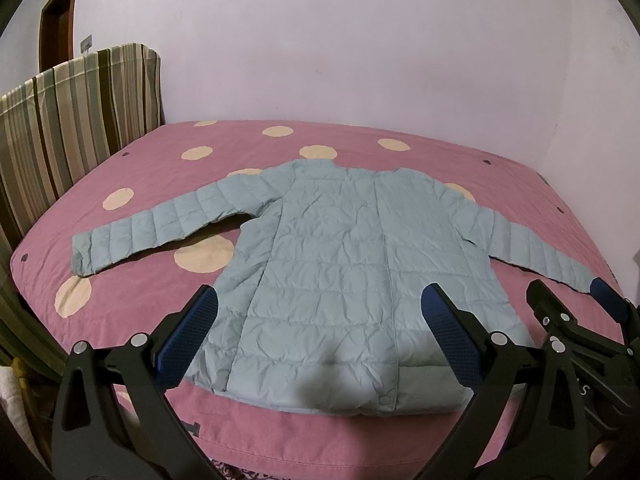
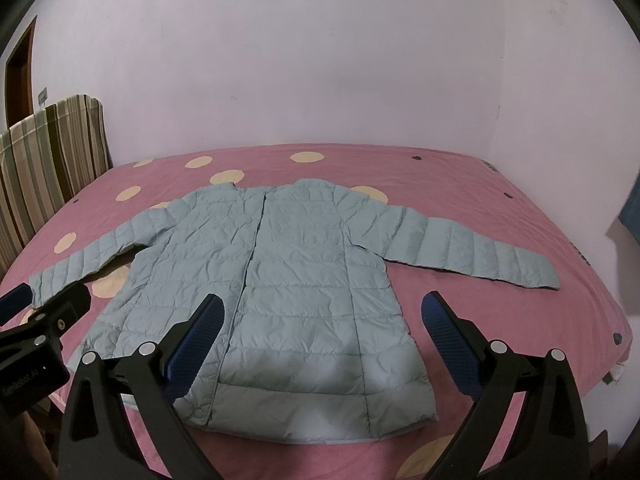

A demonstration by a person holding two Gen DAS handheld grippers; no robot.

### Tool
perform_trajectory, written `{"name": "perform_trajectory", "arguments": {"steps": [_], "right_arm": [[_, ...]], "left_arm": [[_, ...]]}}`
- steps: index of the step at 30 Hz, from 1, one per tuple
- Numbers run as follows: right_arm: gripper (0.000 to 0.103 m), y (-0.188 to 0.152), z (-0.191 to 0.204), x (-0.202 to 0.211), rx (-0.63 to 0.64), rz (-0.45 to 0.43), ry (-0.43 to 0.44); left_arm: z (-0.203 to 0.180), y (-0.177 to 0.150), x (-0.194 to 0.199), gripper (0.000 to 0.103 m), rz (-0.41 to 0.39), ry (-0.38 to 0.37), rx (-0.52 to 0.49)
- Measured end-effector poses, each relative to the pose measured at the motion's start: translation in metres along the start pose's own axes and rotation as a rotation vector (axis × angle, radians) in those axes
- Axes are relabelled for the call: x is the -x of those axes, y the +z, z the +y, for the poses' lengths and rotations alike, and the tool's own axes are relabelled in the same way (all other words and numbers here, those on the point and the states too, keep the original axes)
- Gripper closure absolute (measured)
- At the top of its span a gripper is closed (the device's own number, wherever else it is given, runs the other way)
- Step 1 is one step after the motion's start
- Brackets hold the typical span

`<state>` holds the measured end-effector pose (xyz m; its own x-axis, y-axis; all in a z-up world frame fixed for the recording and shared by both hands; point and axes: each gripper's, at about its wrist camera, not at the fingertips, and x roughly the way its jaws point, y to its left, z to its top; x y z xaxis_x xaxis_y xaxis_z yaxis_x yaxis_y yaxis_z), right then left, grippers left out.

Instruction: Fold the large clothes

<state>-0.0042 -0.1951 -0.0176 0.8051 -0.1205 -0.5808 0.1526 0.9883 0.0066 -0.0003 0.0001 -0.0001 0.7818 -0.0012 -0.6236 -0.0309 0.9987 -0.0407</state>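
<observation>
A pale blue quilted jacket (image 1: 336, 264) lies flat in the middle of the bed (image 1: 160, 280), front side up, with both sleeves spread out to the sides and its hem near the front edge. The bed has a pink cover with cream dots. The left claw (image 1: 320, 320) hangs above the hem, its jaws wide apart and holding nothing. The right claw (image 2: 324, 320) is just beside it, also wide and empty, above the jacket's lower part. At the left end of the bed stands a striped headboard (image 1: 80, 120), and behind is a plain pale wall (image 1: 360, 60).
</observation>
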Motion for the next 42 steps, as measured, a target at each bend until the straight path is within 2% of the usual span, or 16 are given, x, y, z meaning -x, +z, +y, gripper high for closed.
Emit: {"name": "perform_trajectory", "arguments": {"steps": [25,42], "right_arm": [[0.005,0.003,0.003,-0.001,0.002,0.002,0.000],[0.005,0.002,0.002,0.001,0.003,0.003,-0.001]], "left_arm": [[-0.001,0.002,-0.002,0.002,0.006,-0.001,-0.001],[0.004,-0.011,-0.007,0.002,0.013,-0.003,0.003]]}}
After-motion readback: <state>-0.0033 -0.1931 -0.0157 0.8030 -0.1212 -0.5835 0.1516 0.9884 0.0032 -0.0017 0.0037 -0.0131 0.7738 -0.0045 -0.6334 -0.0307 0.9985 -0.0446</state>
